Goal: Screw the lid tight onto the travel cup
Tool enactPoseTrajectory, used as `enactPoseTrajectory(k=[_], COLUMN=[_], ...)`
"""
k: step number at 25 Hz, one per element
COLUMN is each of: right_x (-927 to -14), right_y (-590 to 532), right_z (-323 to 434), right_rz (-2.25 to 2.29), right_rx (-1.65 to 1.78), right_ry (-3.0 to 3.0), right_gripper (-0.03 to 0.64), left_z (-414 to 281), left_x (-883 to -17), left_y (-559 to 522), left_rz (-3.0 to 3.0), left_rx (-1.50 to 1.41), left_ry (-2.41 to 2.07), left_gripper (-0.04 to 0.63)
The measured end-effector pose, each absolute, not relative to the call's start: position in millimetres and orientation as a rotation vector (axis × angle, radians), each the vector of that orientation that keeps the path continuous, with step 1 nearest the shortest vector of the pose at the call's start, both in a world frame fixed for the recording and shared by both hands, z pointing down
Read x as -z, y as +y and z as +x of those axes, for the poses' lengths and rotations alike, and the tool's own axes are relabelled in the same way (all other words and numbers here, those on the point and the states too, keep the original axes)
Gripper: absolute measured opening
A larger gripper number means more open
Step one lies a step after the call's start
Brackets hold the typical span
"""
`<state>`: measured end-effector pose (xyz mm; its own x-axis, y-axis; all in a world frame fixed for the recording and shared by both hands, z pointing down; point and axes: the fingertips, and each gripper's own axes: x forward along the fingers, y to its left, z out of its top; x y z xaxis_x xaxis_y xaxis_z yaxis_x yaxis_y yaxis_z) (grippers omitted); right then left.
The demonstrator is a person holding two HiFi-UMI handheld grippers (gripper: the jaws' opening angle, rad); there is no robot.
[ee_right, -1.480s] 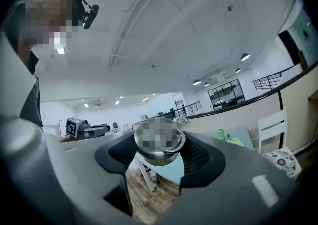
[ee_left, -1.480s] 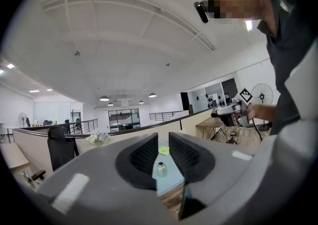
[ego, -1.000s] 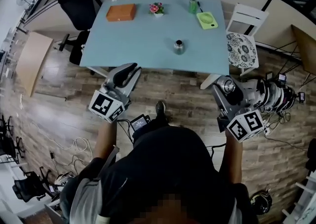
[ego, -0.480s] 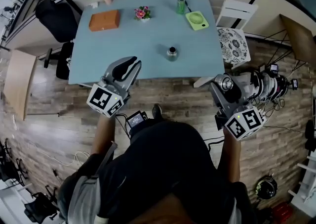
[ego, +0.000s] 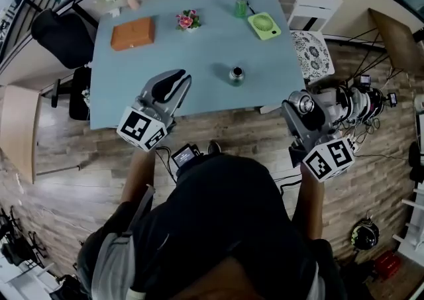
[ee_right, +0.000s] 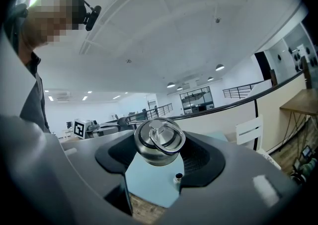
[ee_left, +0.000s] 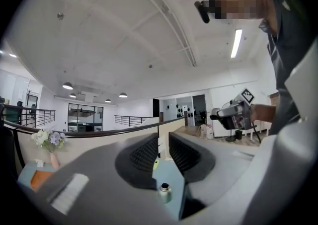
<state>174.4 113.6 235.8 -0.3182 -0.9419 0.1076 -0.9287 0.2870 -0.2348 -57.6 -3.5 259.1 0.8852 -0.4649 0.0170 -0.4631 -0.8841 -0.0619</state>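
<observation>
1. We are carrying the lid [ee_right: 158, 143] clamped in the right gripper [ego: 298, 110]; the left gripper [ego: 175, 82] is riding closed and empty.
2. We are closing on the table [ego: 199, 53]: the travel cup [ego: 236, 76], uncapped mid-table, is drawing nearer, so capping is still ahead.

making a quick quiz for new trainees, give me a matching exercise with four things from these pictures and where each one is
Things:
1. lid
2. travel cup
3. green fan
4. orange box

Places:
A. far left part of the table
B. clamped in the right tongs
C. standing alone near the table's near edge
D. far right part of the table

Pairs: 1-B, 2-C, 3-D, 4-A
</observation>
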Motion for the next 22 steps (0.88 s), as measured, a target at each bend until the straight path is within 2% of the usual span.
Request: enactPoseTrajectory(k=[22], right_x=[-262.4], right_y=[14.0], right_z=[149.3], right_rz=[-1.714], right_rx=[0.475], right_ry=[2.633], right_gripper=[0.264], left_z=[-60.0], left_x=[-302.8], left_y=[-59.1], left_rz=[-3.068], left_rx=[0.057], left_ry=[0.780], left_gripper=[0.127])
